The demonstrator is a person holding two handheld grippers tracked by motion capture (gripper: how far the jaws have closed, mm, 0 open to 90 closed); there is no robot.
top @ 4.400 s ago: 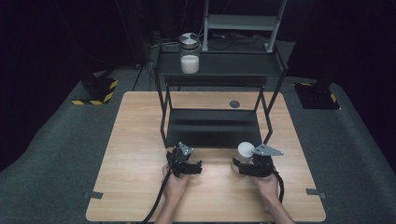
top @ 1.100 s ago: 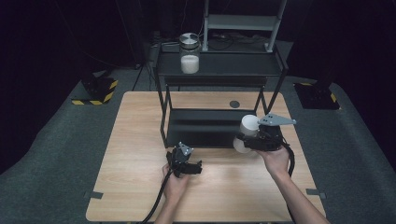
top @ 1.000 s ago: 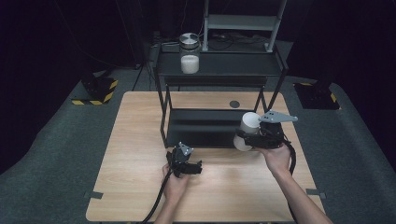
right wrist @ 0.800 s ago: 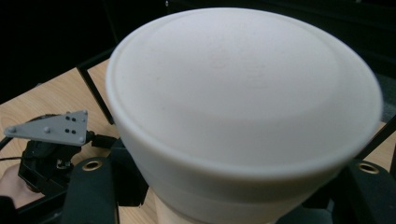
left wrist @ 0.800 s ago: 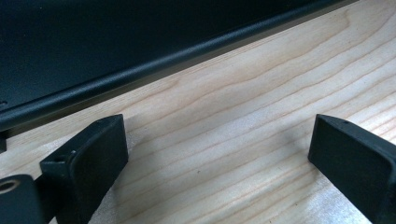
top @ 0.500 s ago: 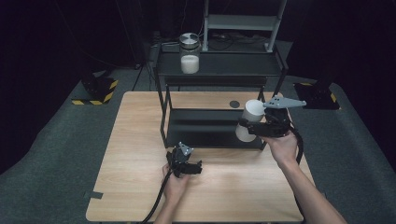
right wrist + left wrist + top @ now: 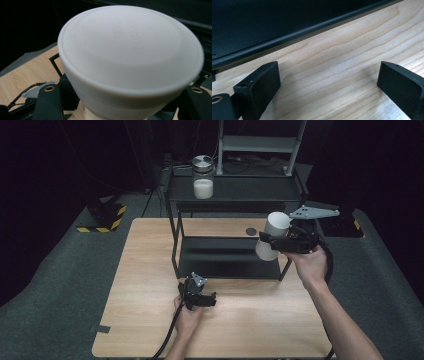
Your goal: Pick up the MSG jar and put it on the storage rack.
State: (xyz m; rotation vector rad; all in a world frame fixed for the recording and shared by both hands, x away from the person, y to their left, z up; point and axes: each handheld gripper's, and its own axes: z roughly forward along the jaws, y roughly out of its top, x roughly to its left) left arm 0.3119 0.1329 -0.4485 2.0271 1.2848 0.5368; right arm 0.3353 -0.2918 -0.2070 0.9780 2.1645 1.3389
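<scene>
My right gripper is shut on a white cup, held tilted in the air by the right front post of the black shelf rack. In the right gripper view the cup's round flat end faces away, and the right gripper has a jaw against each side of it. My left gripper rests on the wooden table in front of the rack. In its own view the left gripper stands open over bare wood, with nothing between its jaws.
A glass jar with a metal lid and white contents stands on the rack's upper shelf. The low black shelf board lies just beyond the left gripper. A small dark disc lies on the table behind the rack.
My right hand has lifted the white cup from near the table's front up and back, to beside the rack's right post. The left gripper has stayed put.
</scene>
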